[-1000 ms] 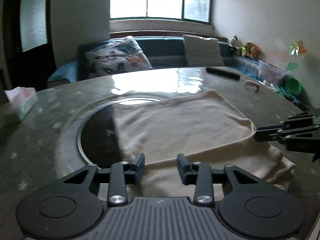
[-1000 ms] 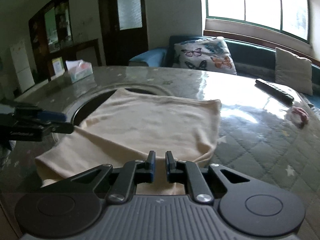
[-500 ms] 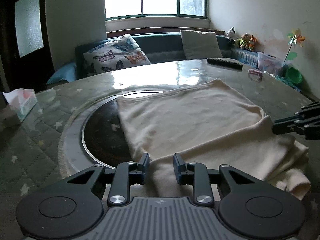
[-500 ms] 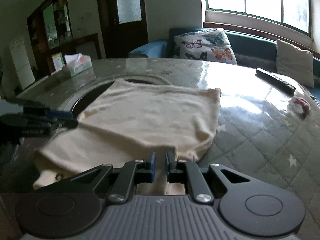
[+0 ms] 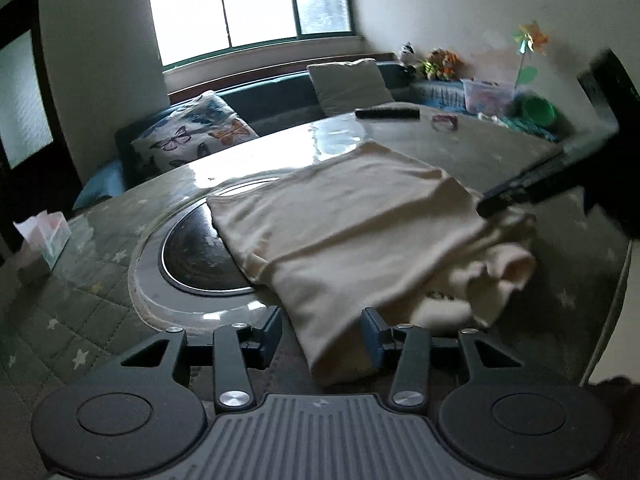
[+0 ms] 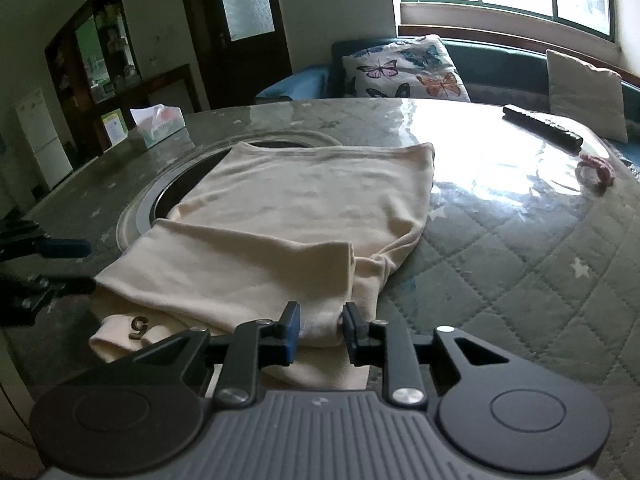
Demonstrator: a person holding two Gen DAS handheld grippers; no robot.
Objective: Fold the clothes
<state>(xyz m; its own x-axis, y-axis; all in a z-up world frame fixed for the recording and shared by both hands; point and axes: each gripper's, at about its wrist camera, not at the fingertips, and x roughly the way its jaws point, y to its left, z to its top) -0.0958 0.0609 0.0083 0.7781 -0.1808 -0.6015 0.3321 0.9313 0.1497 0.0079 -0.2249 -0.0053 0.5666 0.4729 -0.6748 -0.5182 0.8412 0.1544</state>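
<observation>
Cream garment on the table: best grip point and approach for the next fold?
Judging by its pose, pinch the cream garment at the doubled near edge, coming in low from the near side. That edge lies bunched between the right gripper fingers, whose jaws have just been opening.

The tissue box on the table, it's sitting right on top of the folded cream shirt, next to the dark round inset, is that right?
Not quite. The tissue box stands on the bare table, well apart from the folded cream shirt, beyond the dark round inset. The right wrist view shows clear tabletop between box and shirt.

left wrist: low, near, faces window | right wrist: likewise | shared: cream garment (image 5: 344, 232)
</observation>
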